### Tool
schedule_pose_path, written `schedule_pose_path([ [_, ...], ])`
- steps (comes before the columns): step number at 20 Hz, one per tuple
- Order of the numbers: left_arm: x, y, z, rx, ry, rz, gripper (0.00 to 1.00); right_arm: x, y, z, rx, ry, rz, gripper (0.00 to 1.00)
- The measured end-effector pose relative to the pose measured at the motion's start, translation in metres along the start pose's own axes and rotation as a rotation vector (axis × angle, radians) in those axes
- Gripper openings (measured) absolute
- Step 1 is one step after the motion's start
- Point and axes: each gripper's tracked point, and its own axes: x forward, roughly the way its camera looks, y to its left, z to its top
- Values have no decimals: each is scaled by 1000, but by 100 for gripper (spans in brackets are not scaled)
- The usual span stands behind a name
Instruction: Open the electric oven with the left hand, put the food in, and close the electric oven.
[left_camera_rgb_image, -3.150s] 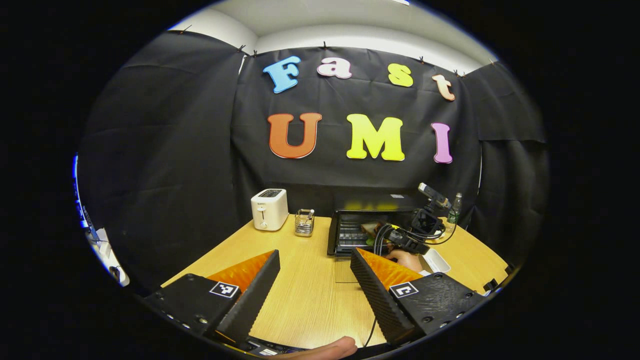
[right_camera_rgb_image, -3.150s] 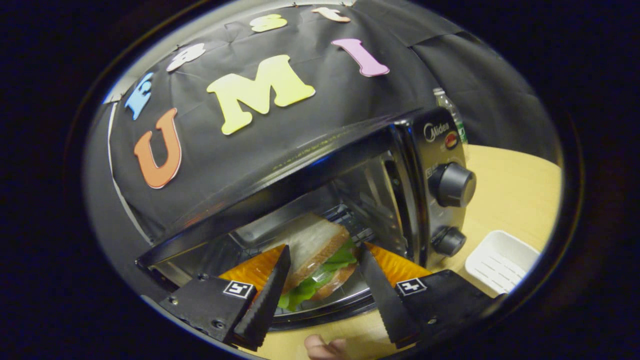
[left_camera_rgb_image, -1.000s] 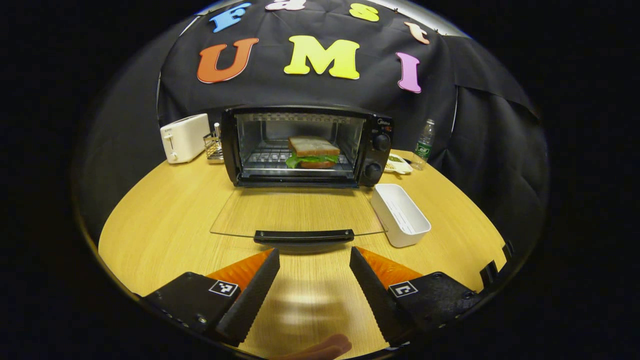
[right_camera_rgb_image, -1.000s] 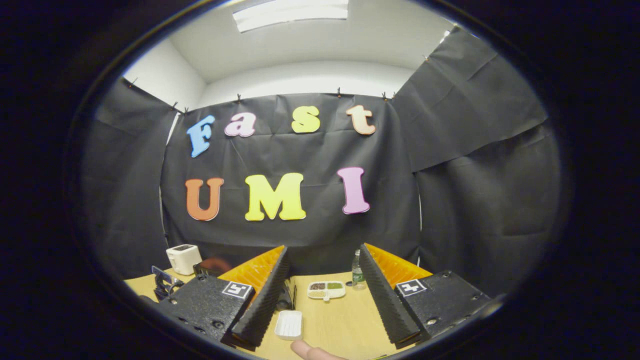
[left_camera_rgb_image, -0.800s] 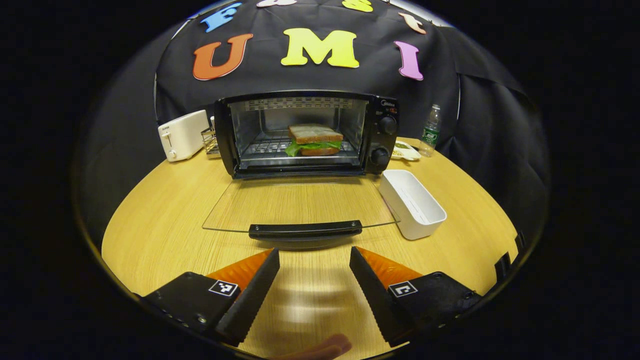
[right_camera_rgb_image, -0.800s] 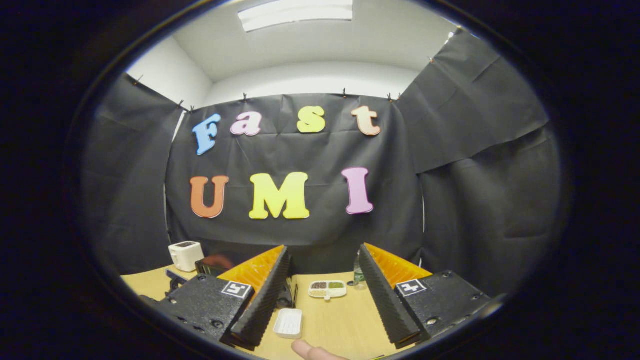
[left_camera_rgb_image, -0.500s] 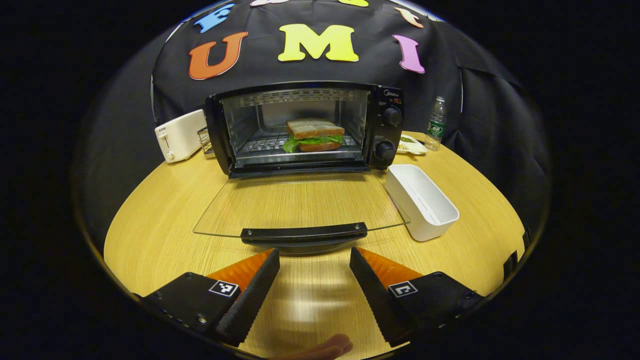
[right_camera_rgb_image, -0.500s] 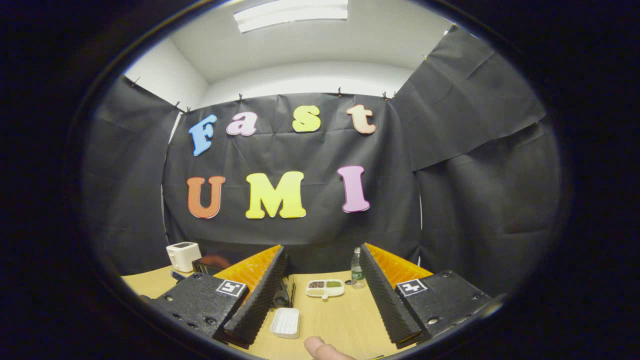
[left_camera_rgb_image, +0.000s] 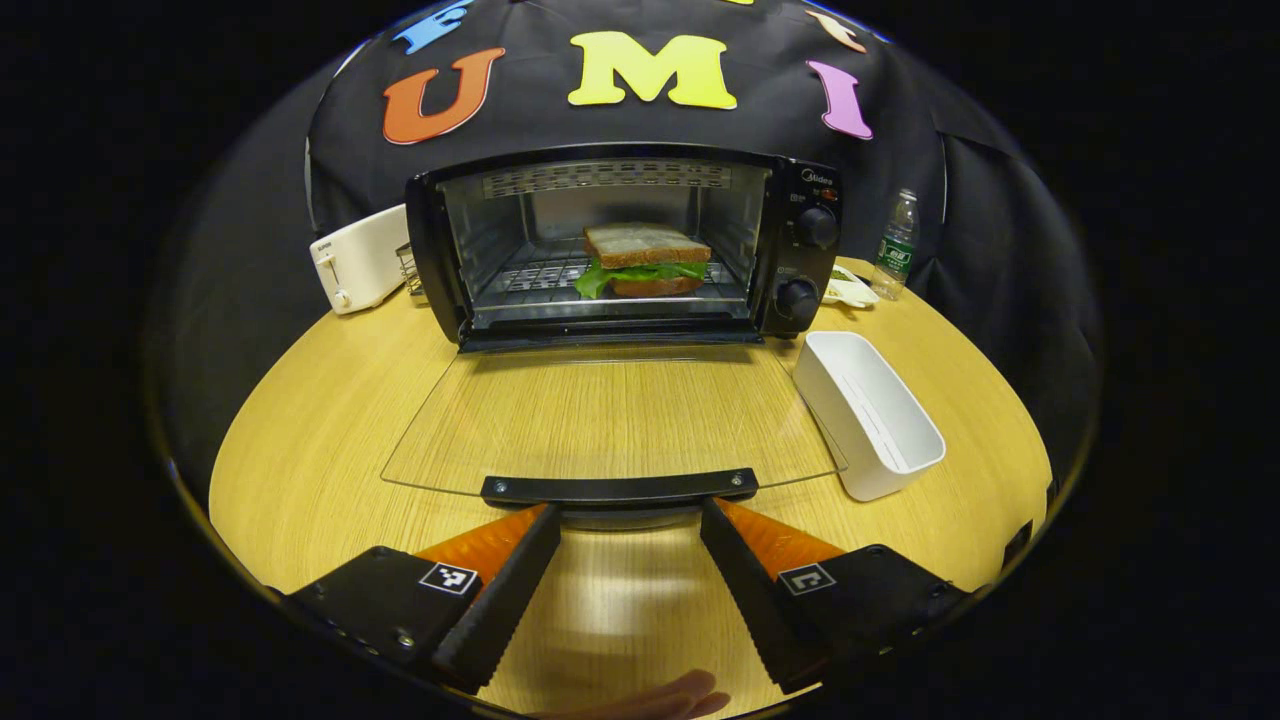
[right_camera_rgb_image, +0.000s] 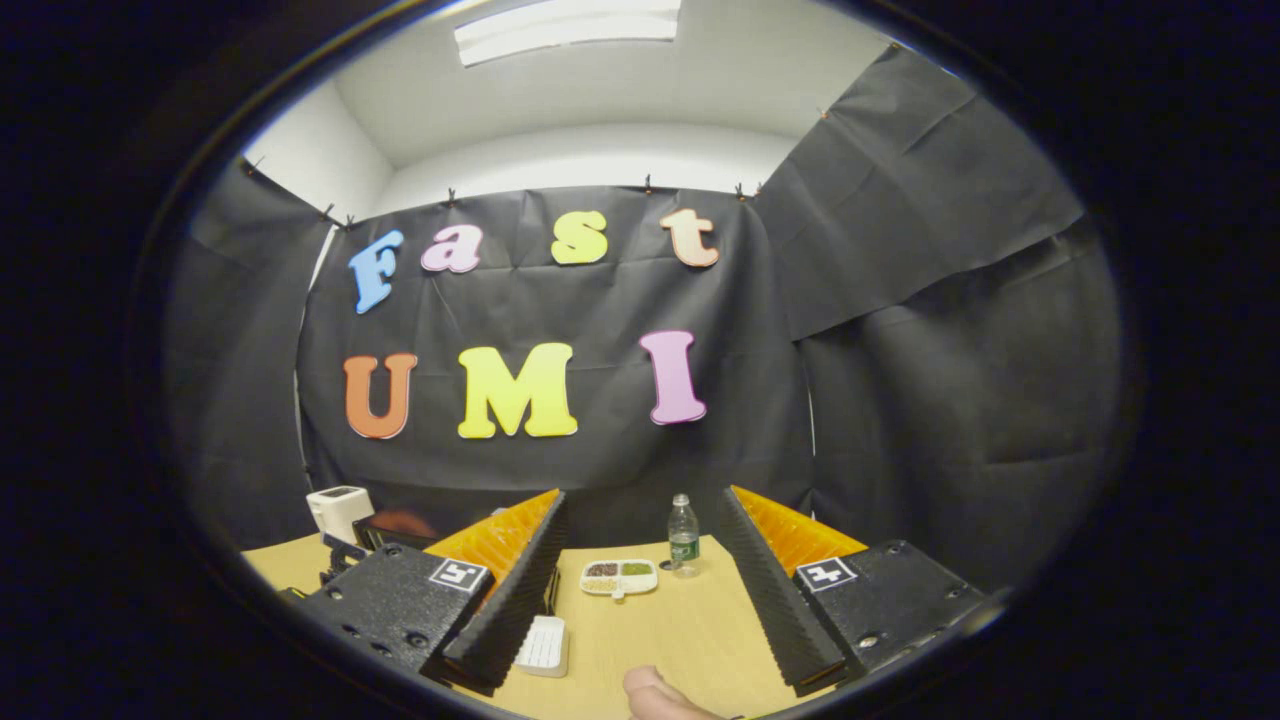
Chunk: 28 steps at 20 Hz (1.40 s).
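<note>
Left gripper view: my left claw (left_camera_rgb_image: 628, 512), fingers spread wide and holding nothing, low over the desk (left_camera_rgb_image: 300, 420), fingertips just short of the black door handle (left_camera_rgb_image: 620, 488). Electric oven (left_camera_rgb_image: 622, 245) at the desk's far side, glass door (left_camera_rgb_image: 610, 415) folded down flat toward me. Sandwich (left_camera_rgb_image: 645, 260) on the rack inside, right of centre. White toaster (left_camera_rgb_image: 358, 258) left of the oven; white tray (left_camera_rgb_image: 868, 412) near its right front corner; plastic bottle (left_camera_rgb_image: 896, 244) behind. Right gripper view: my right claw (right_camera_rgb_image: 640, 508), wide and empty, raised and aimed at the booth wall. Between its fingers, far off, a bottle (right_camera_rgb_image: 683, 548) and a divided snack dish (right_camera_rgb_image: 619, 577); a thumb tip (right_camera_rgb_image: 655, 695) at the bottom edge.
</note>
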Motion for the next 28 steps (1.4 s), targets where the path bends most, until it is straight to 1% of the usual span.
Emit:
schedule_pose_path([
  [3, -6, -1, 11, 16, -30, 14, 93, 2, 2, -5, 18, 2, 13, 96],
  [6, -13, -1, 20, 7, -37, 14, 93, 7, -5, -4, 39, -6, 4, 96],
  [8, -18, 0, 29, 4, -57, 13, 93, 11, -10, -11, 32, 10, -15, 96],
  [12, -28, 2, 60, -7, -148, 20, 93, 15, -13, -14, 44, 20, -22, 96],
  [14, -32, 5, 80, 9, -191, 29, 94, 15, -13, -13, 39, 15, -19, 96],
  [16, -32, 6, 89, -1, -186, 31, 94, 15, -16, -11, 31, 8, -27, 96],
  [17, -33, 7, 96, -9, -192, 31, 87, 15, -17, -12, 26, 5, -29, 96],
  [18, -35, 8, 103, -8, -208, 32, 95, 14, -17, -10, 23, 2, -29, 96],
  [19, -35, 8, 113, -4, -230, 33, 95, 14, -17, -11, 22, 2, -27, 96],
  [22, -24, 13, 123, -22, -236, 28, 98, 13, -17, -11, 20, 5, -19, 96],
  [23, -22, 10, 129, -29, -245, 10, 99, 13, -18, -13, 17, 6, -19, 96],
  [24, -19, 9, 133, -40, -254, -4, 89, 13, -20, -12, 15, 4, -21, 96],
  [25, -18, 14, 136, -50, -262, 1, 97, 14, -22, -12, 14, 3, -24, 96],
  [27, -13, 19, 145, -62, -290, 1, 97, 15, -25, -15, 15, 8, -28, 96],
  [28, -10, 22, 149, -61, -299, 14, 96, 15, -25, -16, 15, 12, -29, 96],
])
